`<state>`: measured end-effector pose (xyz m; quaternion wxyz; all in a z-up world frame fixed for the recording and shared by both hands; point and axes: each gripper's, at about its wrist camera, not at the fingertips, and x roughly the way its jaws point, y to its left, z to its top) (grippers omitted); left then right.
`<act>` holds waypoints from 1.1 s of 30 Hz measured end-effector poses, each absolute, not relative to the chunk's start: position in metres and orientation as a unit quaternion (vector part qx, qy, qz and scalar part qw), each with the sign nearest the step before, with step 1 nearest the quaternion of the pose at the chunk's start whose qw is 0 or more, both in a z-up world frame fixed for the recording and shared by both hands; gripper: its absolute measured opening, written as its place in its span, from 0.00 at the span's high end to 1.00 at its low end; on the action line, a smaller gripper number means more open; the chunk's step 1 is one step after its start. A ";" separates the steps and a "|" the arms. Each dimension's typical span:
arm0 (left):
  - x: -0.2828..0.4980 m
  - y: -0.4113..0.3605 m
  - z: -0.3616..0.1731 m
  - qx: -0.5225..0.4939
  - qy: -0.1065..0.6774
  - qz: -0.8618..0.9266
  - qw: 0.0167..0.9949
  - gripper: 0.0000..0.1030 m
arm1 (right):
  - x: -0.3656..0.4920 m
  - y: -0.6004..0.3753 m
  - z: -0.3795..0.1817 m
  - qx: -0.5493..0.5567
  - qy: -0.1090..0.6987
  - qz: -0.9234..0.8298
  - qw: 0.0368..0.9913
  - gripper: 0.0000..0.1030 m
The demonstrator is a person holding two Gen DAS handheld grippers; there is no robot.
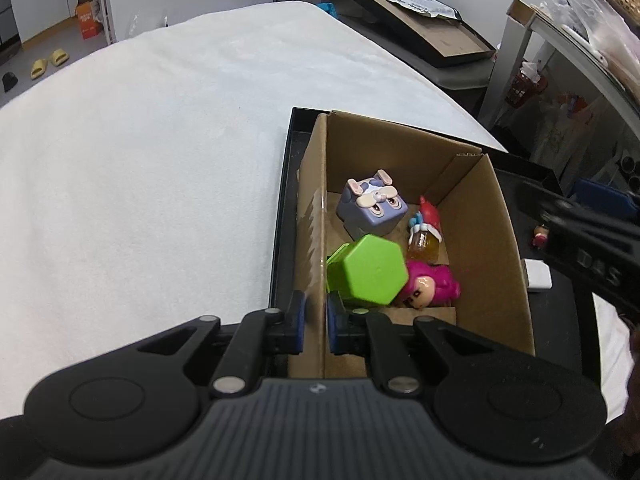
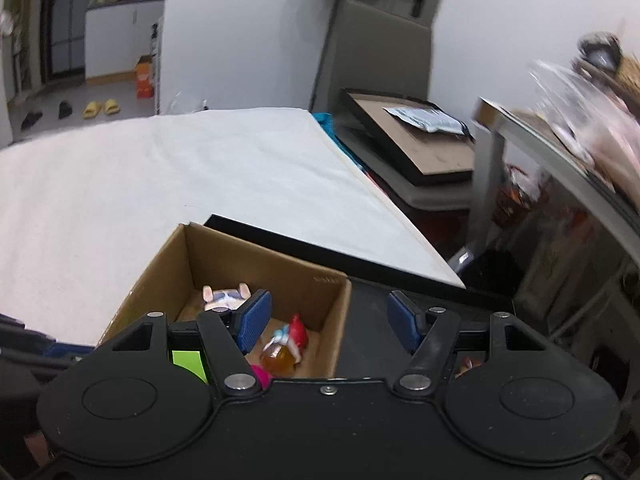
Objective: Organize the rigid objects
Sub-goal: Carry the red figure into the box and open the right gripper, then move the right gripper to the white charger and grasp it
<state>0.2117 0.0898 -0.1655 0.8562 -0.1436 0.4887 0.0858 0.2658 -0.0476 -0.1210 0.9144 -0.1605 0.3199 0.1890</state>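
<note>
A cardboard box (image 1: pixel 472 216) stands inside a black tray (image 1: pixel 286 200) on the white cloth. In it lie a purple rabbit cube (image 1: pixel 372 208), a green hexagonal block (image 1: pixel 368 272), a pink figure (image 1: pixel 430 286) and a small red-capped bottle (image 1: pixel 424 236). My left gripper (image 1: pixel 316 318) is shut on the box's left wall. My right gripper (image 2: pixel 329 322) is open, its pads straddling the box's right wall (image 2: pixel 340 320) without touching it. The rabbit cube (image 2: pixel 226 298) and the bottle (image 2: pixel 284 348) show past its left pad.
A white cube (image 1: pixel 538 274) and a tiny figurine (image 1: pixel 540 236) lie in the tray right of the box. The white cloth (image 1: pixel 160 160) stretches left and back. Another black tray with cardboard (image 1: pixel 432 28) rests on a chair behind; a cluttered shelf (image 1: pixel 580 60) stands right.
</note>
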 end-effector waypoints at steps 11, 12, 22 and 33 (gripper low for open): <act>0.214 0.077 -0.162 -0.106 0.495 0.100 0.857 0.87 | 0.250 -0.104 -0.134 -0.107 0.336 0.155 0.923 0.33; 0.213 0.076 -0.162 -0.103 0.496 0.103 0.856 0.86 | 0.249 -0.108 -0.136 -0.104 0.337 0.153 0.923 0.33; 0.214 0.060 -0.159 -0.053 0.503 0.118 0.854 0.63 | 0.255 -0.146 -0.158 -0.045 0.348 0.137 0.926 0.27; 0.220 0.047 -0.157 -0.017 0.515 0.140 0.846 0.56 | 0.266 -0.191 -0.182 0.056 0.364 0.104 0.924 0.20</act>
